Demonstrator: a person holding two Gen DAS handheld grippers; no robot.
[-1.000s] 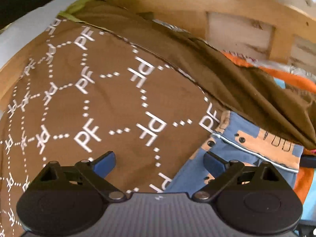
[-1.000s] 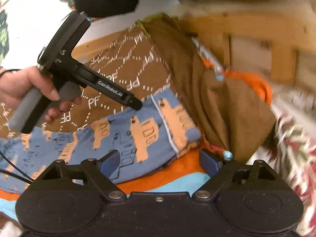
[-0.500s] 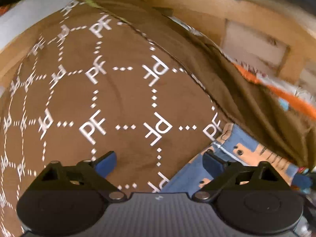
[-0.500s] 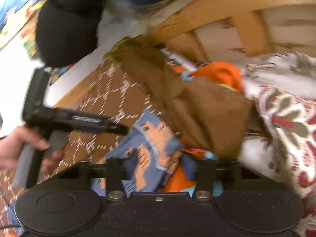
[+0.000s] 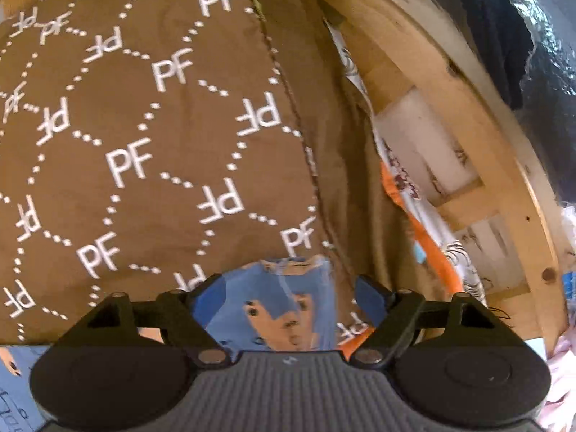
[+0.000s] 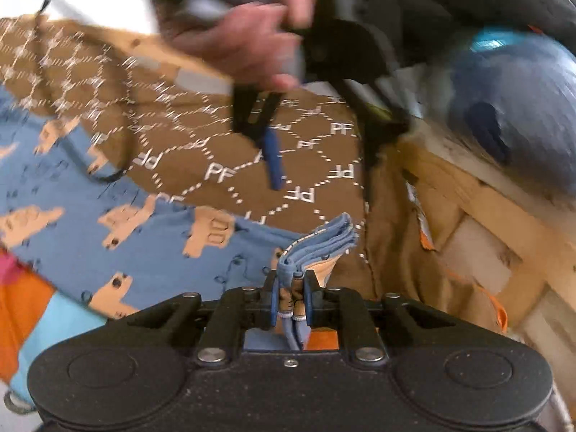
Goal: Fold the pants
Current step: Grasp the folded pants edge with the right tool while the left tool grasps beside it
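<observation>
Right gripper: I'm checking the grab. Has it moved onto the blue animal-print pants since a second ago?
Yes. The right gripper has moved in from over the orange sheet; its jaws are closing on the blue animal-print pants.

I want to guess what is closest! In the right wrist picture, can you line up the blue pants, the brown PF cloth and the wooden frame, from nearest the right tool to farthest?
1. Blue pants: a bunched edge sits between the closing right tool pads.
2. Brown PF cloth: just beyond the pants, spread up the middle.
3. Wooden frame: farthest, off to the right behind the brown cloth's edge.
</observation>
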